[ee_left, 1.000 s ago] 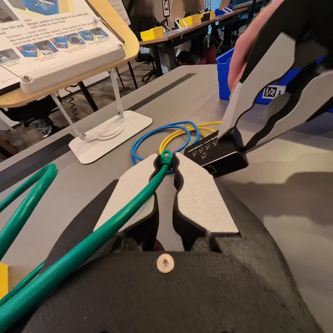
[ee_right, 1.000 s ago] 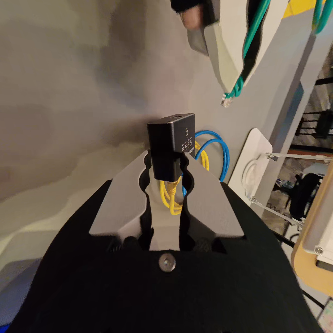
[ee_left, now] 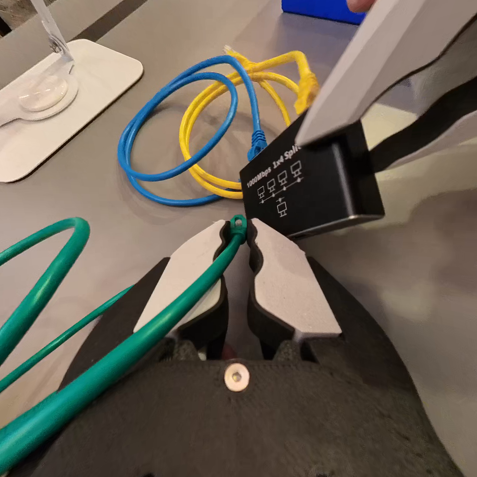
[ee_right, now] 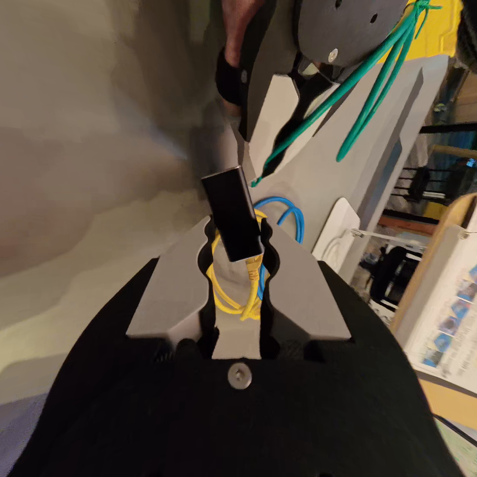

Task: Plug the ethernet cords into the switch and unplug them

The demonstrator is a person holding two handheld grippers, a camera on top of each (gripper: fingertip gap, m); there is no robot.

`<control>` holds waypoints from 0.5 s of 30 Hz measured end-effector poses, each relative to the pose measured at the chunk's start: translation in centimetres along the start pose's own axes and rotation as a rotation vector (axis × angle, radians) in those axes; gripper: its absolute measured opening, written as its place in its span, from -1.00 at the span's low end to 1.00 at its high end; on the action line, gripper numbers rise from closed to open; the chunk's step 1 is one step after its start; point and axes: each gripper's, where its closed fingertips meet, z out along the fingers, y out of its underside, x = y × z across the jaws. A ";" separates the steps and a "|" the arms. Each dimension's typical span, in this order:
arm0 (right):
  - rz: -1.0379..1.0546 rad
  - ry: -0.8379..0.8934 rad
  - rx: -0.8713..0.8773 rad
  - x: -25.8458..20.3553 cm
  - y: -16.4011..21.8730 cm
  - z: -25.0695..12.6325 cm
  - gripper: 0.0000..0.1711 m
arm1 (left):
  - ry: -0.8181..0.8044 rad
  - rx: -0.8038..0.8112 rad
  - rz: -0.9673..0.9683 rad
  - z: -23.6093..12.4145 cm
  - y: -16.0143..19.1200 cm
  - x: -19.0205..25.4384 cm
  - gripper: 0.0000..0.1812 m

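- So far the left gripper [ee_left: 244, 227] pinches the green cord [ee_left: 165, 309] behind its plug, just beside the switch [ee_left: 309, 191], not yet in.
- Right gripper [ee_right: 238, 232] clamps the switch above the worktop [ee_left: 77, 196].
- Yellow cord [ee_right: 254, 273] looks plugged; blue cord [ee_left: 180, 124] lies loose.

A green cord [ee_left: 160, 317] is seen beside a black box [ee_left: 309, 191] printed with white symbols. Blue [ee_left: 180, 124] and yellow [ee_left: 271, 85] cords are laid on a grey table [ee_left: 77, 206]. At ten o'clock a white stand base [ee_left: 98, 85] is seen; a blue bin [ee_left: 320, 10] is shown at one o'clock.
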 end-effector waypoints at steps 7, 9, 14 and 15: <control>-0.131 0.002 -0.129 -0.4 1.1 2.7 -0.54 | 0.034 -0.018 0.026 0.3 0.2 1.0 -0.87; -0.184 -0.032 -0.140 -1.4 1.1 4.0 -0.57 | 0.039 -0.014 0.030 0.4 0.0 1.4 -0.87; -0.153 -0.014 -0.107 -1.0 0.9 5.0 -0.60 | 0.035 0.012 -0.006 0.1 -0.3 0.7 -0.87; -0.127 -0.007 -0.093 -0.8 0.8 4.9 -0.61 | 0.034 0.029 -0.015 -0.1 -0.5 0.6 -0.87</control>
